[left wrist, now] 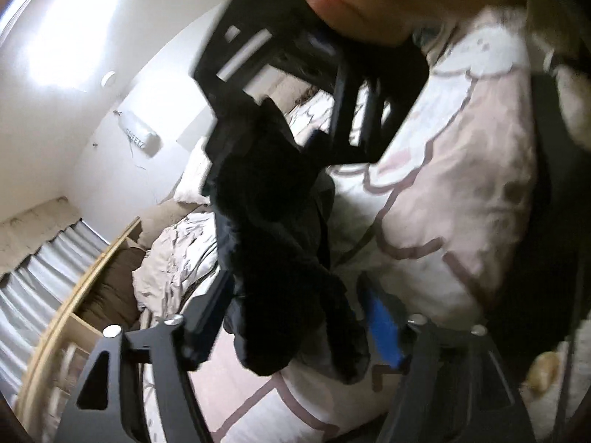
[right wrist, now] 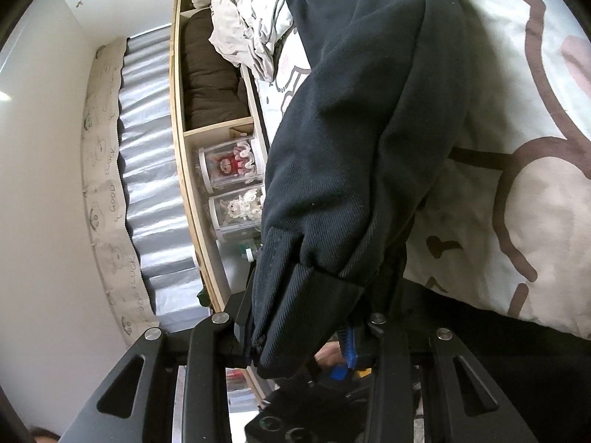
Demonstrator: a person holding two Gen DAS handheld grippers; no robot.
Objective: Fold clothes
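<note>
Right gripper [right wrist: 306,317] fingers clamp the dark trousers' [right wrist: 354,140] bunched hem, lower centre; cloth hangs above the bed [right wrist: 535,199]. Left gripper [left wrist: 295,317] spread wide, unpinched. Judgement: regrasp opposite hem, tension evenly.

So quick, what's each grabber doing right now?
Left gripper: open; the dark garment hangs between its fingers, not pinched.
Right gripper: closed on the dark garment's folded edge.

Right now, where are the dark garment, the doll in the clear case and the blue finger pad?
dark garment [right wrist: 369,129]: right wrist view, hanging folds.
doll in the clear case [right wrist: 227,165]: right wrist view, red-haired head.
blue finger pad [left wrist: 384,326]: left wrist view, pad face.
</note>
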